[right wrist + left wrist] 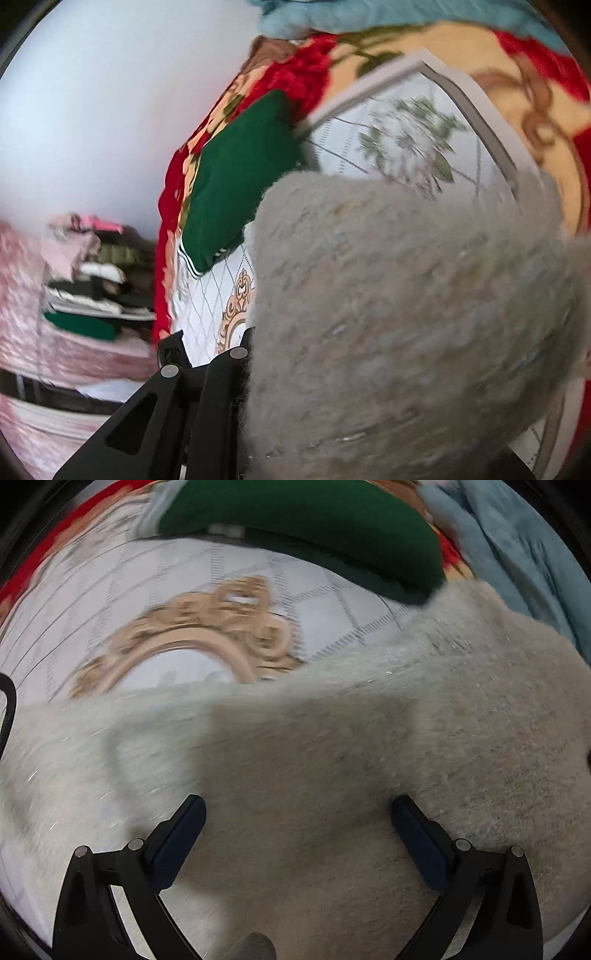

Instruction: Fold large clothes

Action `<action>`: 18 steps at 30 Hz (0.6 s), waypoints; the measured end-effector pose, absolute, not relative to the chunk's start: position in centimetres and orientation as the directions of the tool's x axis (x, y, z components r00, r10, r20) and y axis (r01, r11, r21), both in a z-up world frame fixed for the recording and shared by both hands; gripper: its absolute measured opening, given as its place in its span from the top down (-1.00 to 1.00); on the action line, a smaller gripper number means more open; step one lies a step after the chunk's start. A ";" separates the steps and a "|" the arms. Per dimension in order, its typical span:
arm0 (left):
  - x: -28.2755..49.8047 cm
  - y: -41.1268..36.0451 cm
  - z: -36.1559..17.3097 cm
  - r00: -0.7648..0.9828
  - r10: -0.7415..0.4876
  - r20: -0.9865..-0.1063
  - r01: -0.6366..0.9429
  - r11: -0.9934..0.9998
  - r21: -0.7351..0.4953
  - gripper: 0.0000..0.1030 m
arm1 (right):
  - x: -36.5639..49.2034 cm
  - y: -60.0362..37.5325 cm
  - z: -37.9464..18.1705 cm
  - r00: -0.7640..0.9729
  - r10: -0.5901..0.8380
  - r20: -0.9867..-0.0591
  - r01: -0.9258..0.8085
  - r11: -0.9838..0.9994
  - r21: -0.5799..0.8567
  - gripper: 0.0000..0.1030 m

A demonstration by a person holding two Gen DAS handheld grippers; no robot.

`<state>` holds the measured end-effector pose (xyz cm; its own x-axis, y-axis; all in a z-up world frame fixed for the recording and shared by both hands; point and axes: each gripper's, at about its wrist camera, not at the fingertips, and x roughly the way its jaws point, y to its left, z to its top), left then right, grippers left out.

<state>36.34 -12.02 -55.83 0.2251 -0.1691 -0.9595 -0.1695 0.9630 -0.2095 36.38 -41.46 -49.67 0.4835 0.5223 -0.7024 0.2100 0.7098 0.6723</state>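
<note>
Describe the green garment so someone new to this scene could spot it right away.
Start from the white quilted sheet with the gold ornamental print, spread over a red floral blanket. At its far edge, beyond the fuzzy grey-beige sweater, lies the folded green garment. It is the only dark, solid green piece on the sheet, with white stripes on its cuff.

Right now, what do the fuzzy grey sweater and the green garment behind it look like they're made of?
The sweater looks like a fluffy mohair-type knit, pale grey-beige: loose fibres stand off its edge and a few catch the light. The green garment seems a smoother, denser knit or fleece, matte, with a white-striped ribbed cuff in the right wrist view. Blur leaves the exact fibres open.
</note>
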 end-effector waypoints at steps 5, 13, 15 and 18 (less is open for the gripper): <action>30.2 -4.0 -50.9 0.282 -0.088 -0.955 -0.363 0.912 -0.191 -1.00 | 35.5 -35.4 -43.7 0.485 0.477 -0.733 0.034 0.827 0.561 0.67; 15.9 10.9 -44.9 0.253 0.090 -0.963 -0.694 0.710 -0.116 -1.00 | 29.5 -16.9 -37.9 0.449 0.395 -0.801 -0.486 0.861 0.152 0.67; 12.5 13.8 -44.3 0.232 0.126 -0.964 -0.749 0.656 -0.095 -1.00 | 26.6 -12.0 -38.3 0.447 0.390 -0.805 -0.613 0.789 0.042 0.67; 8.8 16.6 -44.3 0.191 0.176 -0.966 -0.812 0.581 -0.055 -1.00 | 21.3 -5.3 -41.3 0.406 0.394 -0.825 -0.756 0.652 -0.061 0.67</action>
<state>8.82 16.57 -44.34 0.1905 0.1755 -0.9659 -0.8121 0.5809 -0.0547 21.34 -5.31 -41.33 0.4061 0.3938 -0.8246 -0.7560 0.6517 -0.0611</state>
